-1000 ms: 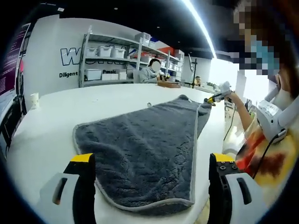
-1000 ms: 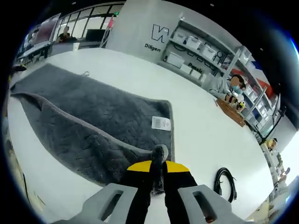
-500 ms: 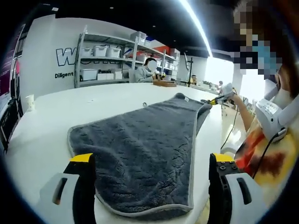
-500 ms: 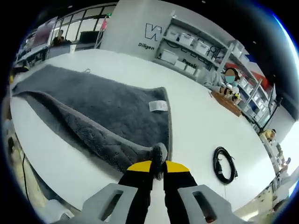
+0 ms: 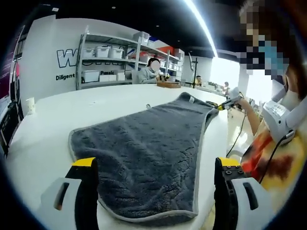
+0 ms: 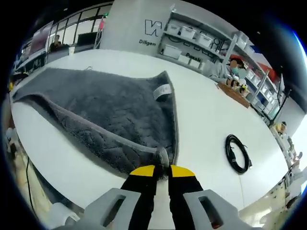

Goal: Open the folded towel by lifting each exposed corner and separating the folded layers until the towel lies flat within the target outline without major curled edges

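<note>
Towel (image 5: 144, 158), dark grey and plush with a paler stitched hem, lies spread across a smooth white table (image 5: 43, 143). In the right gripper view the towel (image 6: 100, 108) has a small white label (image 6: 162, 91) near its far edge and a thin hanging loop (image 6: 88, 68) at the far side; its near long edge is folded over, showing a thick rolled border. The right gripper (image 6: 162, 168), with black jaws tipped in yellow, is pressed together on the towel's near corner, a nub of grey pile bunched between the tips. The left gripper (image 5: 153, 165) stands spread wide, its jaws on either side of the towel's rounded end without gripping it. A coiled black cable (image 6: 238, 152) lies on the table well apart from the towel. Beyond stand metal shelves (image 5: 115, 60) with pale storage bins against a white wall with dark lettering.
</note>
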`<action>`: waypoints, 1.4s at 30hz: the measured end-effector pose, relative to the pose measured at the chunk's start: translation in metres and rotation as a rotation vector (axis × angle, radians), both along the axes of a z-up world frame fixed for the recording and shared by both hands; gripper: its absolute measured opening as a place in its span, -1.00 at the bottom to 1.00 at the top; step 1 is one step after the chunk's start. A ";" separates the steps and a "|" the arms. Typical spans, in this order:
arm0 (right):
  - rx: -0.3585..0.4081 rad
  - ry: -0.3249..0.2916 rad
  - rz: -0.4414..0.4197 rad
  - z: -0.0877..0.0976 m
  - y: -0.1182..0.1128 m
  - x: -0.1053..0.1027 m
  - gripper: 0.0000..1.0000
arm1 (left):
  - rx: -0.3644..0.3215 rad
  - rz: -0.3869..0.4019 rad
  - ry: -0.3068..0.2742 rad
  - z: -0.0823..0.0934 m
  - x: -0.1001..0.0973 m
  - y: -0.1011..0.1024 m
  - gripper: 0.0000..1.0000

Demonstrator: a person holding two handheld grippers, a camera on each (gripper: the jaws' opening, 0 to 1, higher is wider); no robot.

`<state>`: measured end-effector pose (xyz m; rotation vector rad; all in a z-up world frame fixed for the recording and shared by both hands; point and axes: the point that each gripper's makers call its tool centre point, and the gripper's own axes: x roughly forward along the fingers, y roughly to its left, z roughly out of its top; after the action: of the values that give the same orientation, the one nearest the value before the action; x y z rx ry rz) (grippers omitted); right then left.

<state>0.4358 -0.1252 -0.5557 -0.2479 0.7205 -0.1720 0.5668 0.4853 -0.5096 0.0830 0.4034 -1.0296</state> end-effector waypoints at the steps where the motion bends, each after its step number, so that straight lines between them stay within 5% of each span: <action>1: 0.002 0.003 -0.003 -0.001 0.000 0.000 -0.90 | -0.001 0.000 0.000 0.000 0.000 0.000 0.99; 4: 0.002 0.012 -0.018 0.000 -0.001 -0.002 -0.81 | 0.006 -0.003 0.000 -0.001 -0.001 0.000 0.99; 14: -0.031 0.023 -0.105 0.016 -0.010 -0.015 0.00 | 0.000 0.003 -0.001 0.000 -0.001 0.002 0.99; 25: -0.037 0.053 -0.083 0.027 0.016 -0.020 0.72 | 0.024 -0.005 0.011 -0.008 -0.005 0.001 0.99; 31: -0.037 0.065 -0.089 0.030 0.023 -0.020 0.99 | 0.020 0.001 0.016 -0.008 -0.006 0.002 0.99; 42: -0.061 0.076 0.004 0.035 0.055 -0.009 0.98 | 0.013 0.016 0.024 -0.009 -0.009 0.005 0.99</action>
<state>0.4271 -0.0707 -0.5203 -0.3156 0.7912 -0.1812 0.5579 0.4904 -0.5184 0.0792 0.4317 -1.0126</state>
